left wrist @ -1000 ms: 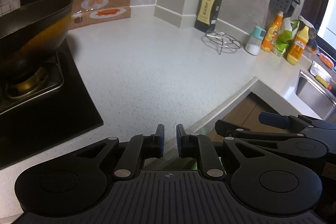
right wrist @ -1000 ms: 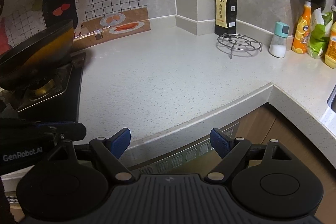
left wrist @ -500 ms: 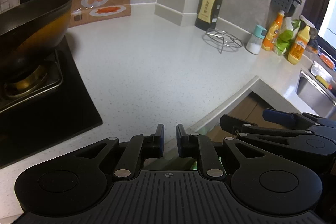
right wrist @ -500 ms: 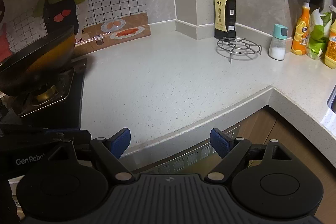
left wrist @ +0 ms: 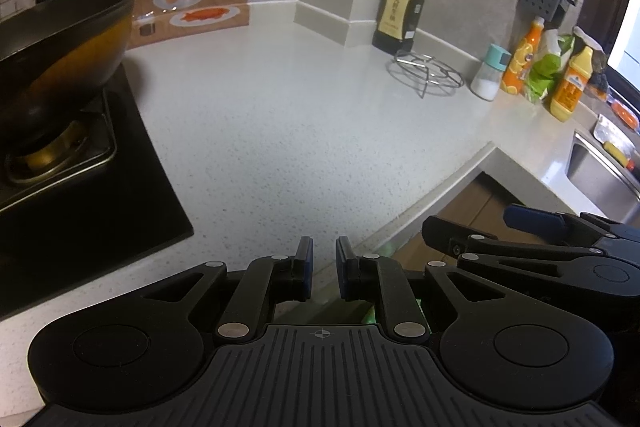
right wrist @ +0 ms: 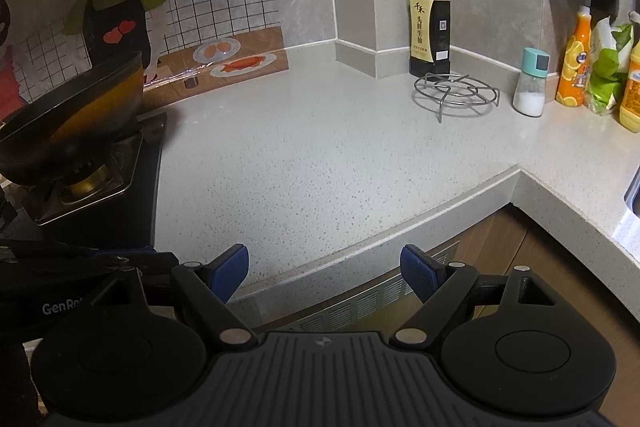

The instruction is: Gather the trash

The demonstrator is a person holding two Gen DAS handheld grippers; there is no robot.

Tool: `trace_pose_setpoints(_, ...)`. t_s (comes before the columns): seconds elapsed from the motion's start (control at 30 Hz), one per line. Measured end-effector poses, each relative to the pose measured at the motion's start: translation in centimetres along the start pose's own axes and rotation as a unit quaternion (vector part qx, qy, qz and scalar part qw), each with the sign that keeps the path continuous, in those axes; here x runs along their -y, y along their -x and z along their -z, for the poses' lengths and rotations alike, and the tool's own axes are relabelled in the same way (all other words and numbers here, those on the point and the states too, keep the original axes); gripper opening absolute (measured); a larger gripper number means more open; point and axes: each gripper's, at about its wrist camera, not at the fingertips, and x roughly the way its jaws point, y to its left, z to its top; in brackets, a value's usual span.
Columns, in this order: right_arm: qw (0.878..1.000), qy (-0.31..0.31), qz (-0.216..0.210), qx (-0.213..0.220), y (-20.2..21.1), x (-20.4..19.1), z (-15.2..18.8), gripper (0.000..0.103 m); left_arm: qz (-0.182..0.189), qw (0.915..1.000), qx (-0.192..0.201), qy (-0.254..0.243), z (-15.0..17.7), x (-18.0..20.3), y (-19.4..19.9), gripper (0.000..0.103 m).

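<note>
Looking along the left gripper [left wrist: 322,269], its jaws stood nearly clenched on nothing above the speckled desk [left wrist: 288,131], with a wok [left wrist: 60,47] on the stove at left and the right gripper [left wrist: 532,247] alongside. From the right wrist, the right gripper [right wrist: 325,273] held its jaws released and empty over the desk edge; a dark bottle [right wrist: 429,23], wire trivet [right wrist: 456,95] and salt shaker [right wrist: 531,85] stood behind. No trash showed in either view.

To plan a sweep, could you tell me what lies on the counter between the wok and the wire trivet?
Nothing: in the right wrist view the counter between wok and trivet is bare.
</note>
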Motion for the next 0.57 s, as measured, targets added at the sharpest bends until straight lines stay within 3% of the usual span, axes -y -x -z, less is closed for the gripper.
trace_pose_setpoints(0.37,1.000,-0.004,0.000,-0.007,-0.6,0.0,0.0,0.084,-0.002,0.9999,0.014,-0.001,0.0,0.1,-0.3,0.016)
trace_pose_setpoints(0.47,1.000,0.002,0.000,-0.009,-1.4,0.3,-0.2,0.084,-0.009,0.9998,0.005,0.015,0.1,-0.3,-0.9,0.016)
trace_pose_setpoints(0.57,0.999,0.037,-0.001,0.016,-2.4,0.8,-1.0,0.084,-0.024,0.9989,-0.004,0.039,0.1,-1.4,-1.5,0.016)
